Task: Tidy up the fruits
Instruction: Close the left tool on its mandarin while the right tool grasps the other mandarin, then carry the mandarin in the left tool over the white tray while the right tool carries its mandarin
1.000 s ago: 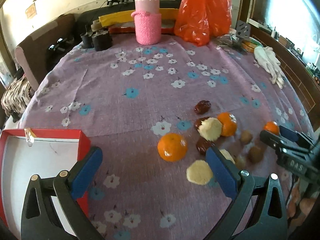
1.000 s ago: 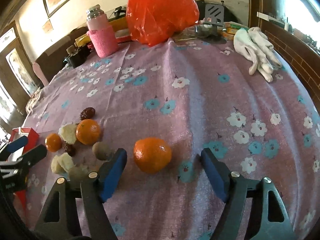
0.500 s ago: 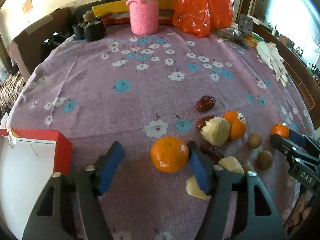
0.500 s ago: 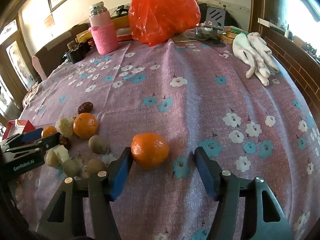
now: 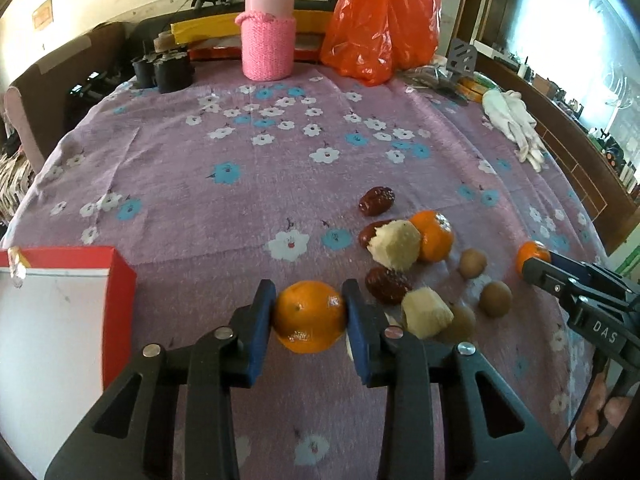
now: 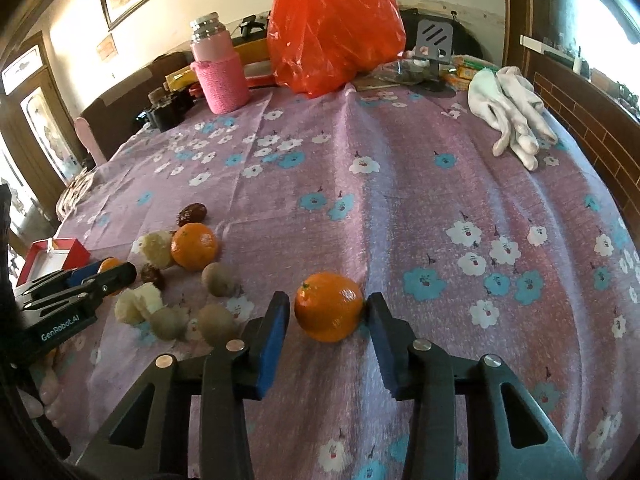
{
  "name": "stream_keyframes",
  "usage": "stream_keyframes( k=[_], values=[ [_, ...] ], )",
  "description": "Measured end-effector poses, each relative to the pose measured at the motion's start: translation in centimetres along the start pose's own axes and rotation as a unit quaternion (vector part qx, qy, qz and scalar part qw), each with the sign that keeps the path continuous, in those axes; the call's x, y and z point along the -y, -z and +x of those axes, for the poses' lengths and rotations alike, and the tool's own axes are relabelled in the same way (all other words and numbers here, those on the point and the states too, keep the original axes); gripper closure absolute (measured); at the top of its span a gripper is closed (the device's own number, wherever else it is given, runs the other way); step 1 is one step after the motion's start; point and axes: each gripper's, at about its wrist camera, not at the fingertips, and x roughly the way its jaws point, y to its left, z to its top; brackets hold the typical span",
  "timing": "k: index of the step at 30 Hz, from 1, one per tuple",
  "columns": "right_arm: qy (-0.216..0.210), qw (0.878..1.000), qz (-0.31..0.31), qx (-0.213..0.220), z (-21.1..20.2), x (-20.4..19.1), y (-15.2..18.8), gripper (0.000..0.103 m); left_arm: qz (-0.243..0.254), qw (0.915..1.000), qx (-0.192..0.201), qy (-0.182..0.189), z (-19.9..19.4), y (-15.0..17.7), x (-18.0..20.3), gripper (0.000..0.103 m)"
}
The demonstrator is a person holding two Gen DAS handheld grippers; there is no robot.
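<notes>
Matt woven cloth (image 5: 168, 184) over table; glossy crinkled plastic bag (image 5: 384, 20); knitted wool sleeve (image 5: 268, 46); shiny dimpled orange (image 5: 308, 318).

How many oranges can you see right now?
3. First orange clamped in the left tongs; second orange in the fruit pile; third orange between the open right tongs. None looks hidden.

**Fruit crowds the near edge; mid-bench lies open**

The flowered cloth across the middle of the bench (image 6: 400, 208) is bare, giving wide passage. Near the left claw (image 5: 308, 314), a red box (image 5: 116, 280) stands to its left, dates (image 5: 387, 280) and pale chunks (image 5: 426, 312) just beside its right finger. Along the far edge a pink flask (image 5: 269, 40), an orange bag (image 6: 332, 24) and white gloves (image 6: 512, 116) block the way.
</notes>
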Motion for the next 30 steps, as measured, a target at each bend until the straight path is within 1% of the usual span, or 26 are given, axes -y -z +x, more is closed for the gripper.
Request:
stream_keyframes(
  k=[2,5,8,10,12,14,15,17,18,20,21,22,23,26,27,28,30],
  values=[
    [-0.013,1.000,-0.002,0.004,-0.6,-0.2,0.1,0.063,0.000,1.0000,0.005,0.005,-0.9,0.4,0.0,0.071],
    [-0.049,0.999,-0.003,0.012,-1.6,-0.8,0.4,0.064,0.006,0.9997,0.018,0.013,-2.8,1.3,0.4,0.071],
    [-0.065,0.998,-0.012,0.017,-2.4,-1.6,0.9,0.068,0.012,0.9992,0.032,0.023,-5.0,2.4,0.7,0.071],
    [-0.079,0.996,-0.017,0.022,-3.0,-2.1,1.2,0.069,0.016,0.9987,0.042,0.024,-6.6,3.4,0.7,0.071],
    [-0.099,0.995,-0.022,0.020,-3.6,-2.8,1.5,0.069,0.007,0.9983,0.049,0.030,-7.9,4.3,0.2,0.071],
    [-0.109,0.993,-0.031,0.023,-4.1,-3.8,1.7,0.069,-0.004,0.9982,0.052,0.031,-9.0,5.1,-0.5,0.071],
    [-0.108,0.993,-0.040,0.024,-4.3,-4.3,1.8,0.070,-0.011,0.9981,0.052,0.031,-9.5,5.4,-1.0,0.071],
    [-0.063,0.996,-0.055,0.024,-4.2,-5.4,1.8,0.069,-0.020,0.9977,0.056,0.034,-10.3,5.8,-1.7,0.071],
    [-0.057,0.997,-0.051,0.028,-4.1,-5.3,1.8,0.069,-0.019,0.9973,0.062,0.034,-10.9,5.9,-1.8,0.071],
    [-0.064,0.997,-0.031,0.036,-4.2,-4.5,1.7,0.068,-0.010,0.9970,0.074,0.024,-11.7,5.8,-1.8,0.071],
    [-0.051,0.998,-0.024,0.042,-4.2,-4.1,1.6,0.067,-0.007,0.9965,0.081,0.020,-12.2,5.8,-1.8,0.071],
    [-0.032,0.998,-0.020,0.048,-4.1,-3.7,1.4,0.065,-0.004,0.9961,0.087,0.018,-12.5,5.8,-1.8,0.071],
    [-0.020,0.998,-0.020,0.047,-3.8,-3.4,1.2,0.064,-0.001,0.9957,0.091,0.016,-12.7,5.7,-1.8,0.071],
    [-0.023,0.999,-0.002,0.036,-2.4,-2.1,0.4,0.063,-0.004,0.9953,0.093,0.024,-12.8,5.5,-1.9,0.071],
    [-0.022,0.999,0.004,0.023,-1.7,-1.8,0.1,0.059,-0.002,0.9953,0.094,0.023,-12.7,5.5,-1.8,0.071],
    [-0.026,1.000,0.007,0.008,-0.9,-1.8,-0.1,0.059,-0.001,0.9953,0.095,0.022,-12.7,5.5,-1.7,0.071],
    [-0.034,0.999,0.012,-0.005,0.2,-1.9,-0.3,0.060,-0.001,0.9954,0.092,0.027,-12.5,5.5,-1.6,0.071]
  ],
)
